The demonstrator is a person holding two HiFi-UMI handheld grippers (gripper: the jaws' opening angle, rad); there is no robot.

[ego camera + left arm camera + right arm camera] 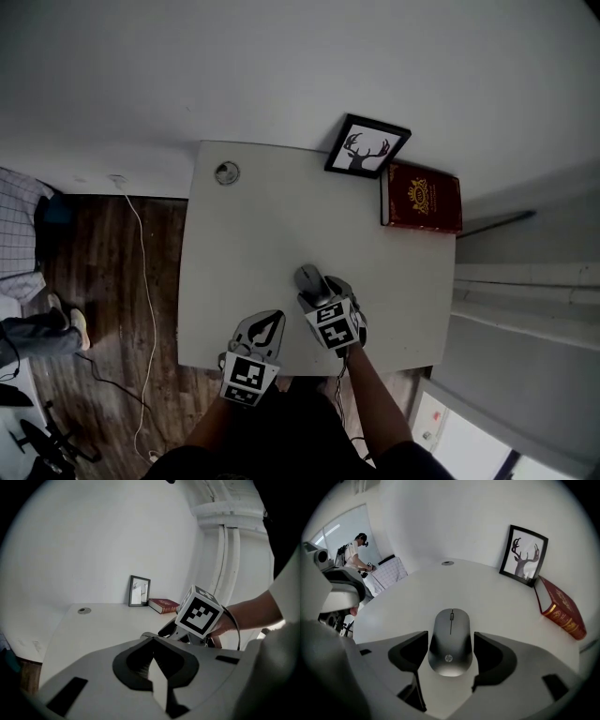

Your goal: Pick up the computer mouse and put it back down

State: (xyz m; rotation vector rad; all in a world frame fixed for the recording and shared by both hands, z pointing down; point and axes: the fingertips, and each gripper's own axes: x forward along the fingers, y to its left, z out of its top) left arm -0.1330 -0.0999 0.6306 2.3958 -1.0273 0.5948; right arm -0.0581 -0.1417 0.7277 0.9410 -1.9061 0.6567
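the left tool (152,663) is closed on nothing, low over the near edge of the desk (234,234). to its right, the right tool (450,641) stands wide open astride the computer mouse (308,277). the mouse lies flat on the desk, with the pads beside its flanks and not pressing. this looks like the grasp step of the pick-up. next the pads should close evenly on both sides, then lift level. no containers show; a framed picture (367,146) and a red book (421,196) sit further right.

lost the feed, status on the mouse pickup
Left gripper shut, empty. Right gripper open, jaws either side of the mouse, not gripping. Mouse flat on the table. Nothing in the way; book and frame far back.
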